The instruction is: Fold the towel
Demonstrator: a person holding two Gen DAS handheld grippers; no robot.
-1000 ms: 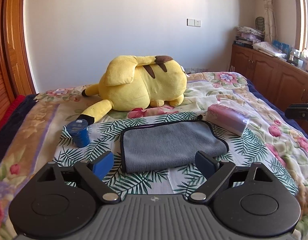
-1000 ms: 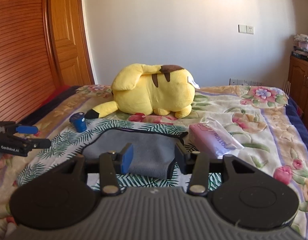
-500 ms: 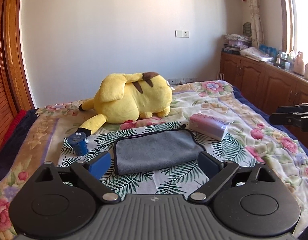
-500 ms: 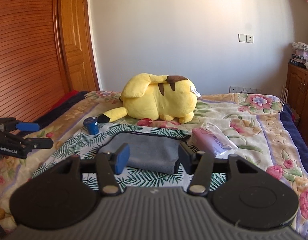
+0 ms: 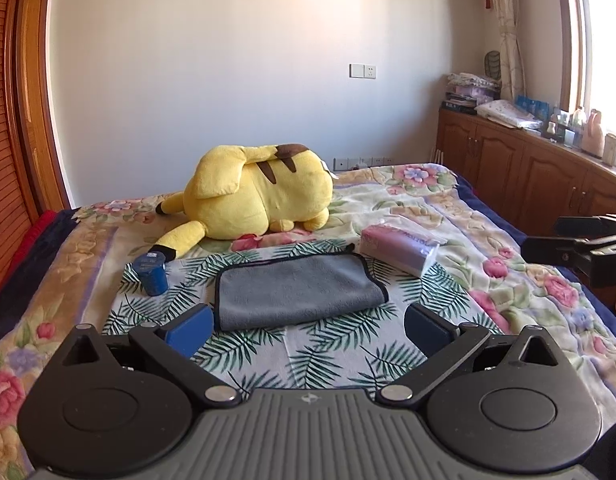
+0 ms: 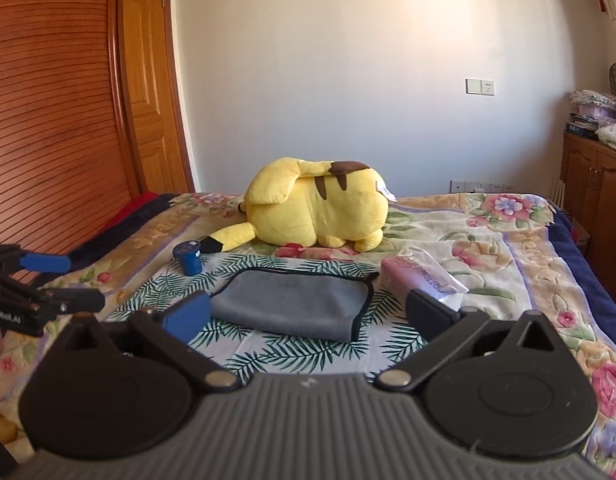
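A grey towel [image 5: 296,292] with a black hem lies folded flat on a palm-leaf cloth [image 5: 308,356] on the bed; it also shows in the right wrist view [image 6: 296,304]. My left gripper [image 5: 308,330] is open and empty, held above the bed in front of the towel's near edge. My right gripper [image 6: 308,314] is open and empty, also short of the towel. Each gripper shows at the edge of the other's view: the right one [image 5: 580,248] and the left one [image 6: 40,288].
A yellow plush toy [image 5: 260,204] lies behind the towel. A small blue jar [image 5: 151,278] stands left of it. A pink tissue pack [image 5: 396,248] lies to its right. Wooden cabinets [image 5: 528,176] line the right wall and a wooden door [image 6: 68,120] the left.
Both grippers have pulled back and up from the towel, so it looks smaller and farther. The right gripper's jaws have opened wider. The towel has not moved.
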